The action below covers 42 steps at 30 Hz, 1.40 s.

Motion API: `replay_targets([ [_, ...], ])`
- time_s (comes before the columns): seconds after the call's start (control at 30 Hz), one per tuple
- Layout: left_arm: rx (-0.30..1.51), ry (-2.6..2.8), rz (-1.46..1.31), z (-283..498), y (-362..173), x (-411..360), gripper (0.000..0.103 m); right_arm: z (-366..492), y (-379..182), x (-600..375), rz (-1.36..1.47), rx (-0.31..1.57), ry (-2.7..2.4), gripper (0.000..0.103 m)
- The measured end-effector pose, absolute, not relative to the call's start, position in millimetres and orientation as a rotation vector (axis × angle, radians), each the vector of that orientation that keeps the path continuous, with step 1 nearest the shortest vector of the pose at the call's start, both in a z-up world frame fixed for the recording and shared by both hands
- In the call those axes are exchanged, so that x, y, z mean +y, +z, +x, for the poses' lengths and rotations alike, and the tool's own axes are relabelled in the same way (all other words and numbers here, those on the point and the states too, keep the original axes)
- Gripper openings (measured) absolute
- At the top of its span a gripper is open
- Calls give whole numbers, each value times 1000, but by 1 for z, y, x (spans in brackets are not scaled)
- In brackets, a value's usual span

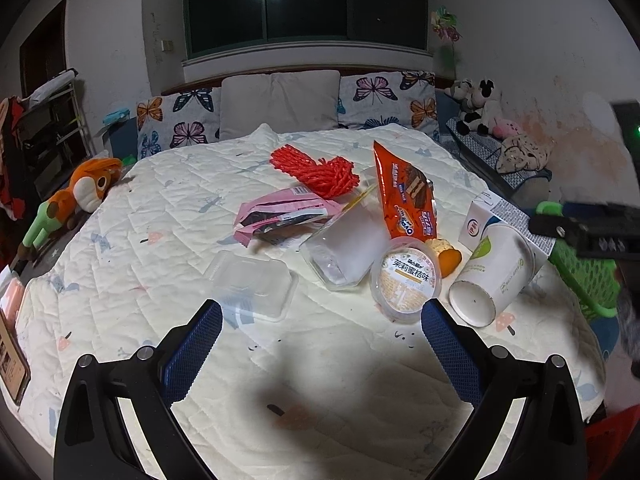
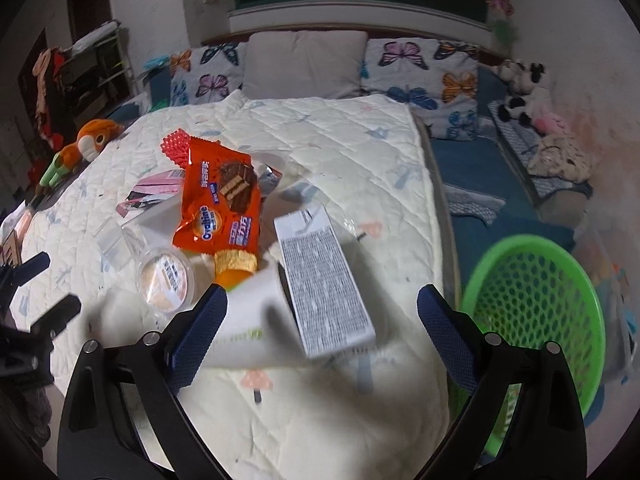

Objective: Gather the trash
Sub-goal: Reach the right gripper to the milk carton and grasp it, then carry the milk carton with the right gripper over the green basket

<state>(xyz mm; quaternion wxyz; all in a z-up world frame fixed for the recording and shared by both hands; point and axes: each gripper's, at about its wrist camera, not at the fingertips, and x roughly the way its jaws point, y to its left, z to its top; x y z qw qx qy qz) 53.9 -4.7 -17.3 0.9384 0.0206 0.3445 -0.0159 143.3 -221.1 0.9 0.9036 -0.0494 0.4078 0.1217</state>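
Trash lies on a white quilt (image 1: 160, 240): a red foam net (image 1: 316, 168), a pink wrapper (image 1: 280, 216), an orange Ovaltine wrapper (image 1: 404, 192), a clear plastic cup (image 1: 344, 252), a clear tray (image 1: 252, 284), a round lidded tub (image 1: 406, 284), a paper cup (image 1: 496, 272) on its side and a white carton (image 1: 486, 220). My left gripper (image 1: 320, 320) is open and empty above the quilt, just short of the tray and tub. My right gripper (image 2: 322, 308) is open, its fingers on either side of the paper cup (image 2: 252, 316) and carton (image 2: 324, 280).
A green mesh basket (image 2: 532, 304) sits off the bed's right edge, also seen in the left wrist view (image 1: 584, 276). An orange plush toy (image 1: 88, 188) lies at the quilt's left edge. Pillows (image 1: 280, 104) line the headboard. Stuffed animals (image 1: 480, 108) sit at the far right.
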Motion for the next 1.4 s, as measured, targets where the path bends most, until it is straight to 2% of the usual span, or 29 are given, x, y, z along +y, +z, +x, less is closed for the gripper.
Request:
replay_targets([
  [0.5, 726, -141, 68, 68, -22, -24, 97, 209, -24, -209, -197, 1006, 319, 75],
  [0.73, 731, -229, 86, 74, -20, -39, 97, 216, -26, -222, -167, 1047, 346, 61],
  [1.0, 737, -285, 102, 79, -22, -57, 97, 212, -27, -232, -158, 1053, 363, 57],
  [1.07, 737, -290, 108, 79, -23, -59, 97, 209, -27, -235, -141, 1047, 365, 49],
  [1.4, 728, -325, 109, 78, -22, -61, 97, 196, -15, -251, -105, 1018, 331, 48],
])
